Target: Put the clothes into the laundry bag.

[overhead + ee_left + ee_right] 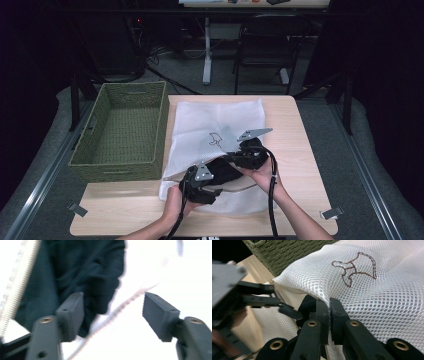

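Note:
A white mesh laundry bag (215, 125) lies flat on the wooden table (300, 150), with a brown stitched emblem (354, 268) on it. At the bag's near opening lies a dark garment (226, 171), partly inside. My right gripper (329, 302) is shut on the upper mesh edge of the opening and lifts it; in the high view it sits at the garment's right (229, 157). My left gripper (112, 298) is open, with the dark garment (75, 270) against its left jaw and the bag's zip line running between the jaws. In the high view it is at the bag's near left (212, 176).
A green woven basket (120, 130) stands to the left of the bag, touching the table's left edge, and nothing lies in it. Its corner (287, 252) is just beyond the bag. A folding chair (265, 45) and a desk leg stand behind the table.

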{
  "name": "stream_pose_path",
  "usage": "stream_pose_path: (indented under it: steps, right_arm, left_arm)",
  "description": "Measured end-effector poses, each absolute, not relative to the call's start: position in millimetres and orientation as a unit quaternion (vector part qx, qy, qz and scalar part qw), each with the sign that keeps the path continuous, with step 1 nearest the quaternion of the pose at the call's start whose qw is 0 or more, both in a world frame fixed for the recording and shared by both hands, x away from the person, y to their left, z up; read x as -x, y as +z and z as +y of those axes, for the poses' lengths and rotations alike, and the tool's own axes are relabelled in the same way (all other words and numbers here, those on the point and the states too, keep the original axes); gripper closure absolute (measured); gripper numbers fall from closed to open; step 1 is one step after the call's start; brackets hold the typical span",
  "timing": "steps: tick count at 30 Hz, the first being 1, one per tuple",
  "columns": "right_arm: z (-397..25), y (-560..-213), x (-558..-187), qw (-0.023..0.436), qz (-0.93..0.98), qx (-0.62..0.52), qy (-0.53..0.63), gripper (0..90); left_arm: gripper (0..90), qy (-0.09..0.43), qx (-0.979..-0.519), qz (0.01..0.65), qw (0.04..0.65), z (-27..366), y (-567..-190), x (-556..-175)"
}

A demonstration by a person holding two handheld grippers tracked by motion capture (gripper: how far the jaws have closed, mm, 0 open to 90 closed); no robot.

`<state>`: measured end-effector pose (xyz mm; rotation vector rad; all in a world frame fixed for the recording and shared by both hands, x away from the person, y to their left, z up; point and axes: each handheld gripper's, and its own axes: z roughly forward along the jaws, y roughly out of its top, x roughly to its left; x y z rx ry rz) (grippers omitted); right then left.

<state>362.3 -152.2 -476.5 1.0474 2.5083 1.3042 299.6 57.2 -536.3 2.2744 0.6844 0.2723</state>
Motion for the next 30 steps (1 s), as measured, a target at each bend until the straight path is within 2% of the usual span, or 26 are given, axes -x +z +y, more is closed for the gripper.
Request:
stream_pose_path:
  steps: [6,18,24,25,27,30]
  right_arm:
    - [-152,-477,-362,0.06,0.829,-0.349,0.432,86.8]
    - [-151,-477,-362,0.059,0.83,-0.353,0.427,86.4]
    - [-150,-477,-361,0.059,0.831,-0.353,0.426,86.5]
    - [-150,-477,-361,0.06,0.832,-0.352,0.426,86.5]
    - [-149,-477,-361,0.061,0.832,-0.351,0.426,86.7]
    - [-149,-476,-361,0.065,0.831,-0.348,0.428,86.7]
  left_arm:
    - [21.5,0.104,-0.888,0.277,0.353,67,-541,-292]
    - [18.0,0.109,-0.883,0.311,0.334,68,-555,-298]
    - [32.5,0.126,-0.88,0.322,0.327,60,-566,-304]
    - [36.3,0.132,-0.877,0.328,0.324,57,-568,-306]
    - [51.2,0.132,-0.872,0.339,0.328,52,-574,-308]
    - [62.6,0.146,-0.87,0.331,0.336,47,-574,-309]
